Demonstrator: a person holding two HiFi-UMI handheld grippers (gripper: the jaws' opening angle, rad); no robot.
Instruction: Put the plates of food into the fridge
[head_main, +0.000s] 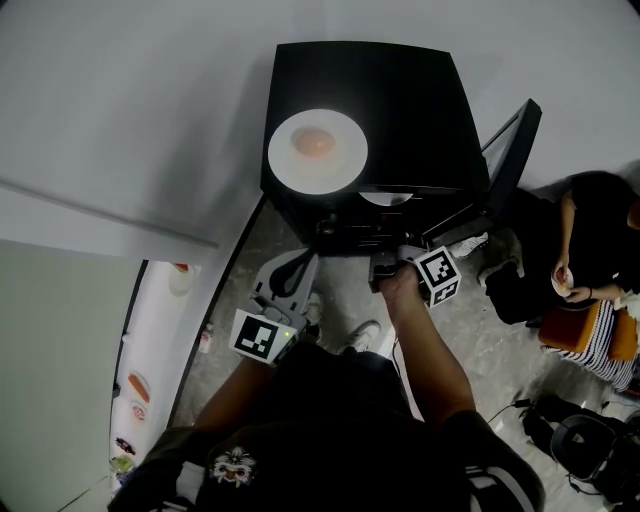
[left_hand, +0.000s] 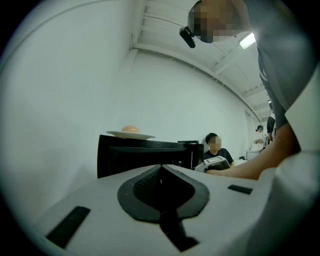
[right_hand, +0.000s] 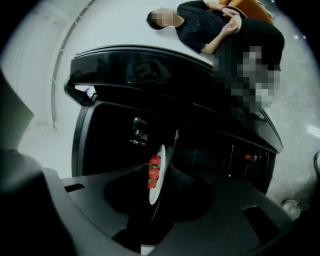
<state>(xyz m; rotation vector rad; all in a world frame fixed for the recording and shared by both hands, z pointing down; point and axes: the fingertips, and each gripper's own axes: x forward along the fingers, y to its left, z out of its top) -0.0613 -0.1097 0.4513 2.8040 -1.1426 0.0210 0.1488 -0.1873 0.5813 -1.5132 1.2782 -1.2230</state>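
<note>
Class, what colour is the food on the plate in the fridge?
The food is red with green bits, clearest in the right gripper view.

A round white ceramic plate of food (head_main: 317, 150) sits on top of the small black box-shaped fridge (head_main: 410, 100), toward its left. A second white plate of red food (right_hand: 159, 176) is inside, just ahead of the right gripper (head_main: 388, 258) jaws. The fridge door (head_main: 512, 150) stands open at the right, with a seated person (head_main: 600, 235) beyond.
</note>
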